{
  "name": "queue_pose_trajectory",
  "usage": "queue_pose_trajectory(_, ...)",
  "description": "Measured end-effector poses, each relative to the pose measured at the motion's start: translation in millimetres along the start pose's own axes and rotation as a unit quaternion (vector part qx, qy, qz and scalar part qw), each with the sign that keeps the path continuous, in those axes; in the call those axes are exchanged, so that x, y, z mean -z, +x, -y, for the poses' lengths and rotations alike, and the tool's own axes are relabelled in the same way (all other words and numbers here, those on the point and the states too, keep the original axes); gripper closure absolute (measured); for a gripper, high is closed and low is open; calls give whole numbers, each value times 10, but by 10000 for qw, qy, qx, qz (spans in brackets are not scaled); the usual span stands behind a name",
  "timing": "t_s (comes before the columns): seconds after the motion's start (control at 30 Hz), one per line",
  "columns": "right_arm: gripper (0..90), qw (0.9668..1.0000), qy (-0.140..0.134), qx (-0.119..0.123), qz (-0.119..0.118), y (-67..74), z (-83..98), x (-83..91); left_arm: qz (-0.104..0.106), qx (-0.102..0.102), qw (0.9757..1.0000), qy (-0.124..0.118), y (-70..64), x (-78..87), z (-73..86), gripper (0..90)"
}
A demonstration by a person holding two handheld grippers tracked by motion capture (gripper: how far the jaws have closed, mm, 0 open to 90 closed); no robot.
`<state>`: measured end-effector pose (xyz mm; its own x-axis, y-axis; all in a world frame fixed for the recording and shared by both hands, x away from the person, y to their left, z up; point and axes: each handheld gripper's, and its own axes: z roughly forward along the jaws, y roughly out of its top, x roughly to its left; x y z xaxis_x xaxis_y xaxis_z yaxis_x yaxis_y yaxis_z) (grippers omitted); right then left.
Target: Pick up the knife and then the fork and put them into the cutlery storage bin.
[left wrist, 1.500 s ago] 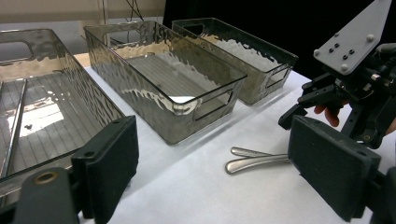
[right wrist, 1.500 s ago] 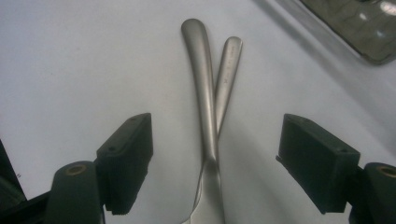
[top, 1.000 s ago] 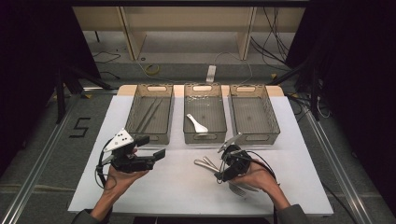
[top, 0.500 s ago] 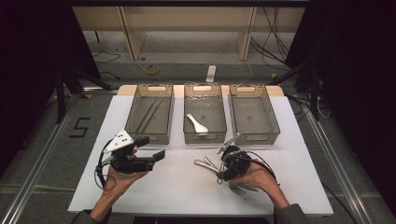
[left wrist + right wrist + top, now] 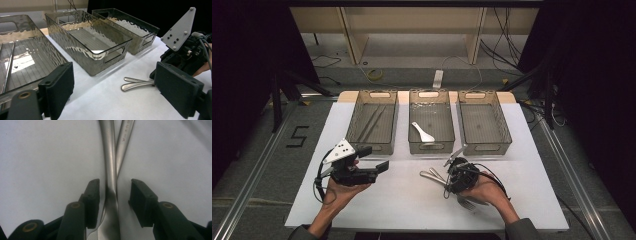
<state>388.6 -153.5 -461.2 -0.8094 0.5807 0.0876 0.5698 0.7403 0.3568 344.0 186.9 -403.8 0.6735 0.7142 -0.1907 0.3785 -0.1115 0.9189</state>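
A "5" marks the floor (image 5: 298,136) (taped).

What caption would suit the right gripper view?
Right gripper, jaws closing, straddles a steel utensil handle on the white table.

High view looks down on table (image 5: 412,200); gripper views sit low, close; all share cutlery (image 5: 111,170).

We see three clear bins (image 5: 430,148) in a row at twelve o'clock on the white table (image 5: 412,200), walls nearly touching, barring low passage between them. Bare surface lies between the left gripper (image 5: 377,159) at nine o'clock and the right gripper (image 5: 449,176). Two metal handles (image 5: 111,165) lie crossed between the right pads (image 5: 92,200), a narrow gap either side.
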Motion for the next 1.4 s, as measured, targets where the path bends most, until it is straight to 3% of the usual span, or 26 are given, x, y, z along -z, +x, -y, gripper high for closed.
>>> queue_pose_trajectory(0.63, 785, 9995, 95, 225, 208, 90, -32, -19, 0, -4, 10000, 3, 2, 3, -2, 160)
queue_pose_trajectory(1.4, 806, 9992, 78, 342, 198, 98, -28, 18, -5, -15, 10000, -8, 10, 8, -5, 160)
